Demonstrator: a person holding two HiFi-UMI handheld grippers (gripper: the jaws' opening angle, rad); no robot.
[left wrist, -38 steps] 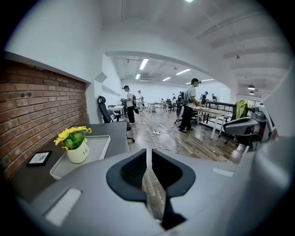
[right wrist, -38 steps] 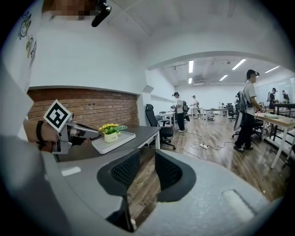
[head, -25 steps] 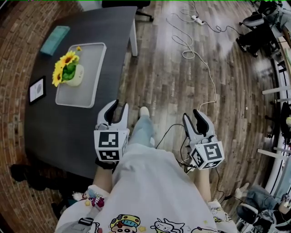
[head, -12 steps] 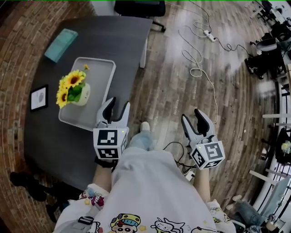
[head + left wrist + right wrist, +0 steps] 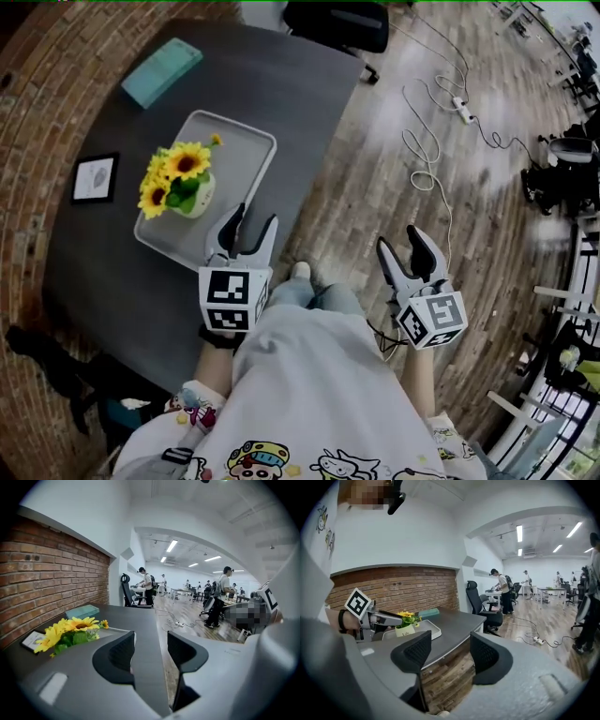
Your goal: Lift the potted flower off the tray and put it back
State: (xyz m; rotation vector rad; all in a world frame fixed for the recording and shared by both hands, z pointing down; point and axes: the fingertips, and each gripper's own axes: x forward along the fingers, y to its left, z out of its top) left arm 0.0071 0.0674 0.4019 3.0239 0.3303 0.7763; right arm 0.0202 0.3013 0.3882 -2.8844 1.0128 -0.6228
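While the empty left gripper point(image 5: 242, 225) and right gripper point(image 5: 410, 251) are being opened, white-potted yellow sunflowers point(image 5: 183, 183) are sitting ungrasped by the grey rectangular tray point(image 5: 242, 150)'s edge; a reach round the pot is probably being called for next.

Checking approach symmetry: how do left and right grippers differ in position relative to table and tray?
The left gripper is over the table's near edge, tips by the tray; the right gripper is over the wooden floor, off the table. The potted flower sits just ahead of the left gripper but far to the side of the right gripper. Shared: both grippers' jaws are opening, nothing between them.
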